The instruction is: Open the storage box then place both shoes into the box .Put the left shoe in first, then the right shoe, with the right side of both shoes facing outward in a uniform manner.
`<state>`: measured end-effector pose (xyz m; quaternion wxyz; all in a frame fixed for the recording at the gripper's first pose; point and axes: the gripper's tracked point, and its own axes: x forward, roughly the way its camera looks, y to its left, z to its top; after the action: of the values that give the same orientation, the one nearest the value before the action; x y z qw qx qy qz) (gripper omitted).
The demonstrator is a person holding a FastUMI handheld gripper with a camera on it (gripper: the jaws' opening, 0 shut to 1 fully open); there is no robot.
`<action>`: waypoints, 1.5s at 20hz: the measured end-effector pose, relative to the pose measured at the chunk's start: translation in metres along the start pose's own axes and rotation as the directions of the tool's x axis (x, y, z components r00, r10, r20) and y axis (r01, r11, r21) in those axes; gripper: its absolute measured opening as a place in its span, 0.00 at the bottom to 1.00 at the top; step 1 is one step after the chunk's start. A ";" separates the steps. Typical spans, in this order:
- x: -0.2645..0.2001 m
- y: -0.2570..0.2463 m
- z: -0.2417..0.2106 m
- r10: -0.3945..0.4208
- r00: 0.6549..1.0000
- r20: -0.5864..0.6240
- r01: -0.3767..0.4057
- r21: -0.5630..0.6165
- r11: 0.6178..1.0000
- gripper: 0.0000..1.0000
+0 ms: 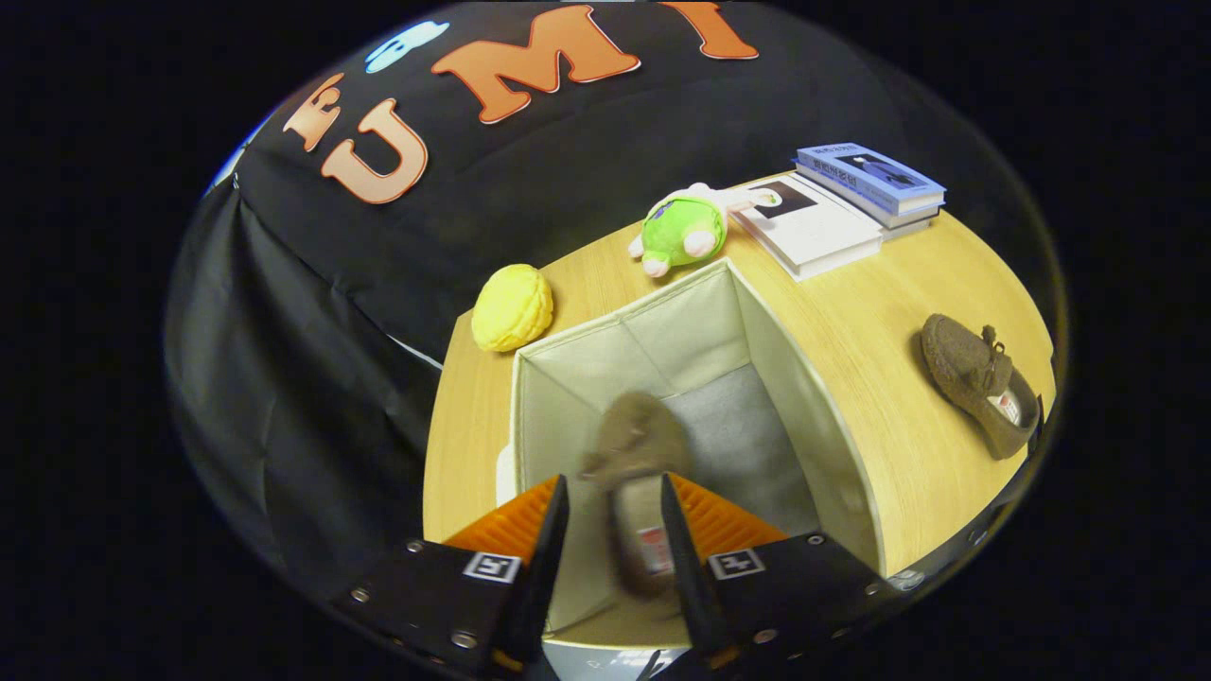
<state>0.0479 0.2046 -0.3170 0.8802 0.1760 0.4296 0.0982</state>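
1. Storage box point(757, 312) stands open on the counter point(880, 378); a blurred brown shoe point(636, 445) hangs inside it between the claw point(615, 530) fingers, which stand slightly apart and look loose of it.
2. Second brown shoe point(979, 383) lies well apart on the counter, beside the box.
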 end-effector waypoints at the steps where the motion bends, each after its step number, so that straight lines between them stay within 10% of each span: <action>1: -0.002 -0.004 0.005 -0.017 1.000 0.017 0.017 -0.018 1.000 0.73; 4: -0.007 -0.015 0.018 -0.038 0.998 0.059 0.042 -0.068 0.997 0.99; 30: -0.111 -0.321 0.105 -0.369 0.908 0.198 0.353 0.111 0.929 0.99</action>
<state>0.0699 -0.1503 -0.3035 0.9175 0.1350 0.3599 -0.1019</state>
